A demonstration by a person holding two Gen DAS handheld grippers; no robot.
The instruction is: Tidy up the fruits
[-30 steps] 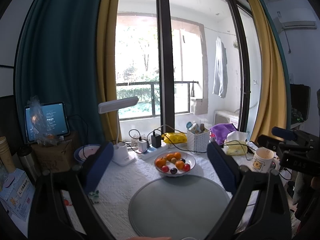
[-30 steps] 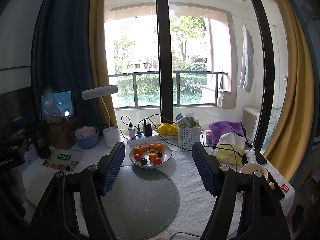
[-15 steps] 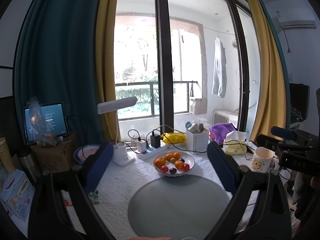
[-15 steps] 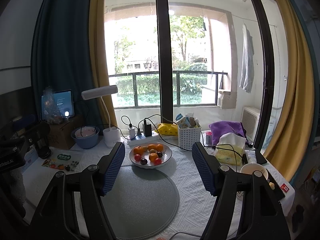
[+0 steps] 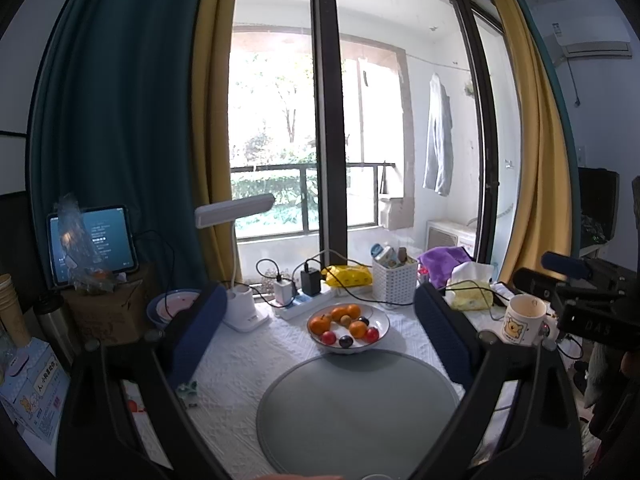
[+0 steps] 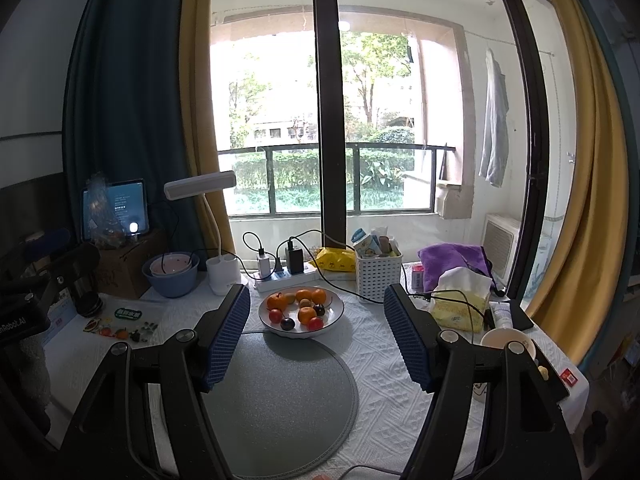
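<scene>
Hovering low over the near edge of the tabletop (image 6: 384, 364), both grippers, each with jaws standing wide apart and nothing between the blue pads. Left gripper (image 5: 318, 330) and right gripper (image 6: 316, 330) both aimed toward the window, framing the same dish. Lying just ahead of the pads, on the white textured cloth, a round grey mat (image 6: 276, 404), bare. Touching the mat's far edge, overlapping it slightly, a white plate (image 6: 334, 314) carrying the fruits (image 6: 298, 309): several oranges, two small red ones, dark plum-like ones and a pale one near the middle, all heaped together within the rim. Off to the left, well apart from the plate, fruit-shaped stickers (image 6: 120, 326) on the cloth. To the right, a mug with a yellow bear (image 5: 522, 320) and a yellow tissue pack (image 6: 460, 300). Beyond the plate, a white power strip (image 6: 286, 278) with chargers plugged in, a white desk lamp (image 6: 218, 268), a blue bowl (image 6: 172, 278) holding a pink one, a white basket (image 6: 378, 268) of small packets, a purple cloth (image 6: 454, 262). Farthest back, a lit tablet (image 6: 116, 210) on a cardboard box, then yellow and teal curtains and the balcony window.
</scene>
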